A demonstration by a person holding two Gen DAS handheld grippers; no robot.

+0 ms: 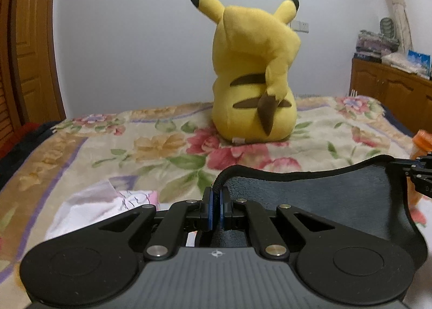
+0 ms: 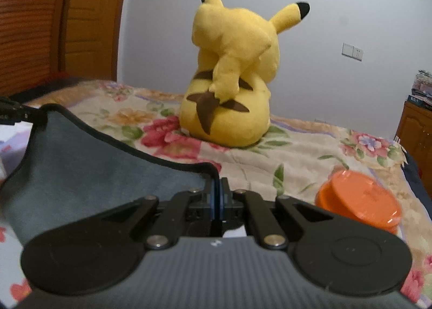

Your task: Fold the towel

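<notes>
**Q:** Where is the towel, and what are your fingers doing?

**Me:** I hold a grey towel [image 1: 310, 195] with a black hem, lifted above the bed [image 1: 81, 152] on the near side of the yellow Pikachu plush [image 1: 253, 71]. My left gripper [image 1: 215, 207] has its blue-padded fingers pressed together on one top corner. My right gripper [image 2: 217, 201] pinches the other top corner the same way. The hem sags between them.

**Q:** Which step is this?

**Me:** I judge it the start of a fold: the edge is raised, the rest hangs below out of view.

**Q:** What does the next move call for?

**Me:** Probably carrying both corners evenly, away from the plush or toward it, and laying them on the opposite edge. An orange lidded container [image 2: 359, 195] sits on the bed to the plush's near right; I should keep the towel off it.
</notes>
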